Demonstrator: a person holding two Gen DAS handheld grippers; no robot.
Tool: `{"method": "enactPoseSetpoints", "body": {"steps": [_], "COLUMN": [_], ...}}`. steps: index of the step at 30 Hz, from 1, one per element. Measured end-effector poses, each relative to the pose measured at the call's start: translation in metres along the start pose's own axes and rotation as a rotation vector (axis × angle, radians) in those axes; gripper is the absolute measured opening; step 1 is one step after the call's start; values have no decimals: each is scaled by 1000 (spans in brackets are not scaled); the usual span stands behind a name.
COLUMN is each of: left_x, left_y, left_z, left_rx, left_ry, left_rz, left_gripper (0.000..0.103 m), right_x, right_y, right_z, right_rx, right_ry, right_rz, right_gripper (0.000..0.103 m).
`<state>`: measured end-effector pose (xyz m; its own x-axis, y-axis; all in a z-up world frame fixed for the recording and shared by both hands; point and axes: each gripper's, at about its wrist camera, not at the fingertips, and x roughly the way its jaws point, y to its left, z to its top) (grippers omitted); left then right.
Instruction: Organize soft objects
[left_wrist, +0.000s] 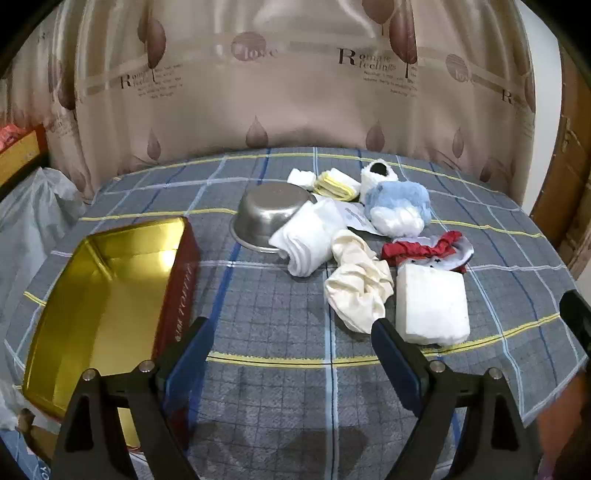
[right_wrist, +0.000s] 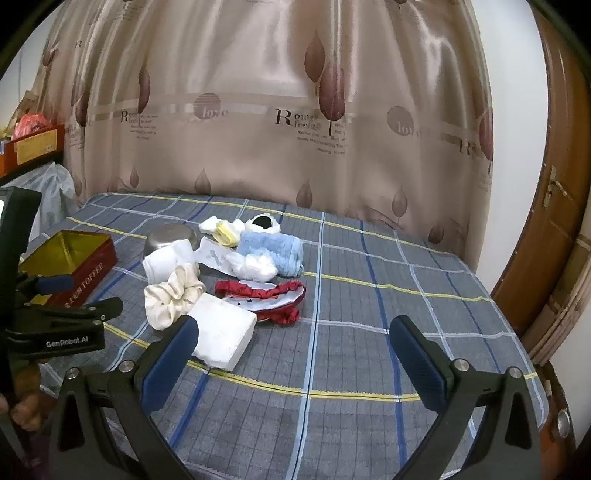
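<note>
Hovering pre-grasp, nothing picked yet. Left gripper (left_wrist: 291, 328) has its jaws spread wide with only bedcover between them; right gripper (right_wrist: 295, 336) likewise, spread wide and empty.

Landmark: red tin (left_wrist: 110, 280), gold inside, lid off, nothing in it as far as I can see. All the soft stuff sits in one loose pile to the right of the tin: white foam block (left_wrist: 432, 302) nearest the camera, cream scrunchie (left_wrist: 358, 288) touching it on the tin side, red frilly cloth (left_wrist: 421, 251) just behind the block, white rolled cloth (left_wrist: 306, 240) leaning on the steel bowl (left_wrist: 266, 218), blue fluffy piece (left_wrist: 399, 206) and yellow-white pads (left_wrist: 336, 184) farthest from the tin.

My read: first pick. Next move likely takes the scrunchie or block, closing gently since both will squash, then carries it across to the tin.
</note>
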<state>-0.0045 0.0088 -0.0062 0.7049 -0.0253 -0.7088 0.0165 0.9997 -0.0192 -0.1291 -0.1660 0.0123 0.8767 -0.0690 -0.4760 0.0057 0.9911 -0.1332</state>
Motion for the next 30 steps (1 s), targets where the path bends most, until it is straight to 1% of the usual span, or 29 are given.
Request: {"method": "enactPoseSetpoints", "body": {"steps": [7, 15, 21, 24, 30], "left_x": [8, 14, 23, 27, 37], "left_y": [2, -3, -3, -5, -15], "left_z": [-3, -4, 1, 6, 15], "left_rx": [-3, 29, 47, 59, 102], "left_ry": [31, 45, 65, 72, 81], "left_rz": [-11, -4, -4, -18, -24], "left_gripper": [89, 89, 89, 89, 89], "right_x": [2, 10, 16, 19, 25], "right_y": [-7, -9, -11, -14, -18], "right_z": [-6, -12, -16, -16, -17], "right_rx": [17, 23, 33, 39, 48], "right_ry": [10, 26, 36, 39, 54], "right_rz": [11, 36, 54, 55, 60], "right_gripper": [103, 103, 103, 103, 103]}}
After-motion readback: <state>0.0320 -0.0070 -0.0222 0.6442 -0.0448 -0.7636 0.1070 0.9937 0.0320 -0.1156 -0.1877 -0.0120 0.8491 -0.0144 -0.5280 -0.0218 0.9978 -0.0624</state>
